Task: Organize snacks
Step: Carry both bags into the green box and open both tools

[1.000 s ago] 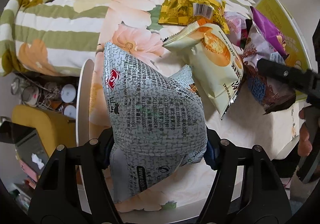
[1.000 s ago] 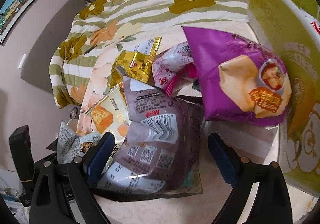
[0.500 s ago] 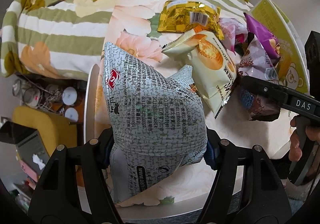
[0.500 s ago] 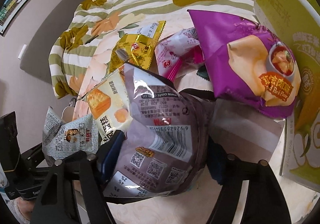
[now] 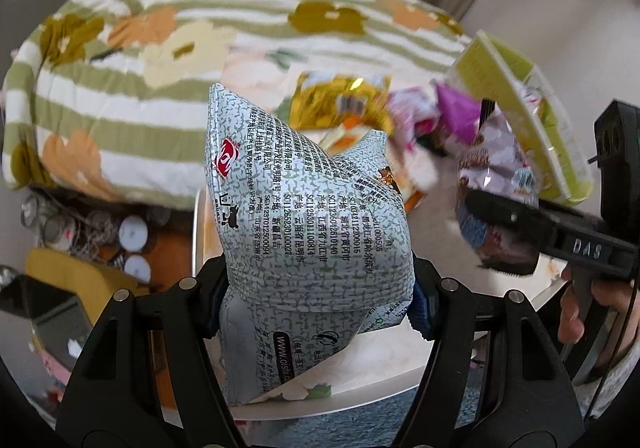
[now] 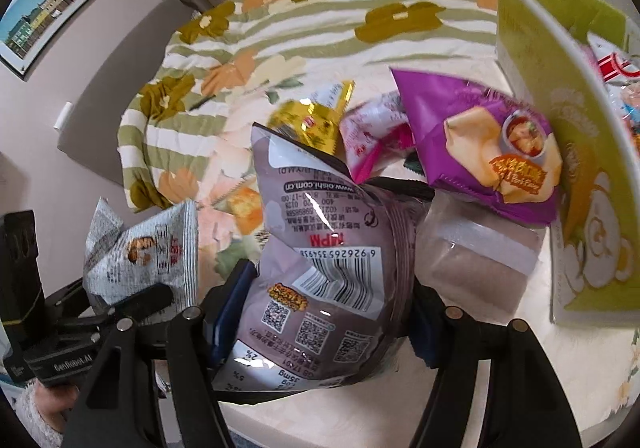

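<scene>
**Snack bags pinched in both grippers above the counter**

Snack bags are the business here. The left gripper [image 5: 318, 306] pinches a pale grey-green crackle-printed snack bag [image 5: 308, 224] across its lower half, both blue-padded fingers [image 5: 420, 310] pressing into the puffed film. The bag stands upright between them, its back panel of printed text facing the camera, clear of the counter [image 5: 440, 208].

The right gripper [image 6: 320, 318] pinches a mauve snack bag [image 6: 324, 268] the same way, barcode and QR codes facing the lens, the bag tilted and its top seam pointing away. In the right wrist view the grey-green bag shows at the left, with the left gripper beneath it.

Beyond the held bags, on the round counter, lie a gold foil packet [image 6: 316, 120], a pink-and-white packet [image 6: 372, 132] beside it, and a purple chip bag [image 6: 492, 144] leaning against a yellow-green carton [image 6: 560, 96] that stands at the counter's right edge. An orange-and-cream packet [image 6: 240, 204] lies partly hidden behind the mauve bag. A bed with a striped floral quilt [image 6: 320, 24] lies behind the counter.
</scene>
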Tool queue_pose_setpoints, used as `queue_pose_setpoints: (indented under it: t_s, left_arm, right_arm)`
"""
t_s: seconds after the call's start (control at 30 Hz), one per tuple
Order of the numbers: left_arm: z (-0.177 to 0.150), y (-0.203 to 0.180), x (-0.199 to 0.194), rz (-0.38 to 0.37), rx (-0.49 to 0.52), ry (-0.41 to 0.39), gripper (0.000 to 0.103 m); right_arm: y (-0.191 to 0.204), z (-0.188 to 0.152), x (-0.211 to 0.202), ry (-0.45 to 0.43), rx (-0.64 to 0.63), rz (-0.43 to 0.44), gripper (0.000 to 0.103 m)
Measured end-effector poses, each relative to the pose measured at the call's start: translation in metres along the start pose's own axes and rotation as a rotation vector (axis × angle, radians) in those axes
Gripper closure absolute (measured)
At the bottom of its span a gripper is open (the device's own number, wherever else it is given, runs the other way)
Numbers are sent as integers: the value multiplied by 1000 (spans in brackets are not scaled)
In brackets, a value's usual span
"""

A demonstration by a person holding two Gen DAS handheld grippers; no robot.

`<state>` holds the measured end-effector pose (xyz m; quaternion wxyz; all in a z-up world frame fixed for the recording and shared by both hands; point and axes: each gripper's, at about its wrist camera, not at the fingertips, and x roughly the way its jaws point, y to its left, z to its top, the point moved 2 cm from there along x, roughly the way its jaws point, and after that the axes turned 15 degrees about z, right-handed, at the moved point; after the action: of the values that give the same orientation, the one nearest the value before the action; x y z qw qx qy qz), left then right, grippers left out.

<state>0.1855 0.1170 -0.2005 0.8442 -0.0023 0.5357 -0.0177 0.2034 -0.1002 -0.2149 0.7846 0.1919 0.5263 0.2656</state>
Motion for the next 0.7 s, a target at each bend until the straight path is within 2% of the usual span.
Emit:
queue_pose_setpoints:
  t_s: [0.13,0.4,0.57,0.7]
  left_arm:
    - [18,-8,-28,-34,31,-75,37]
    - [55,-56,-74,-132,153,-206,37]
    - [68,-99,-91,-181,184,-237,37]
    - [77,-148,-101,-205,218,-263,37]
  right_arm:
    - [17,-2,-29,-62,-9,24,38]
    - [41,-4,-101,-210,-36,-31,38]
    - [28,-6,-146,-293,-40,-74,38]
    - [1,-3,-184,-349,-37,-108,38]
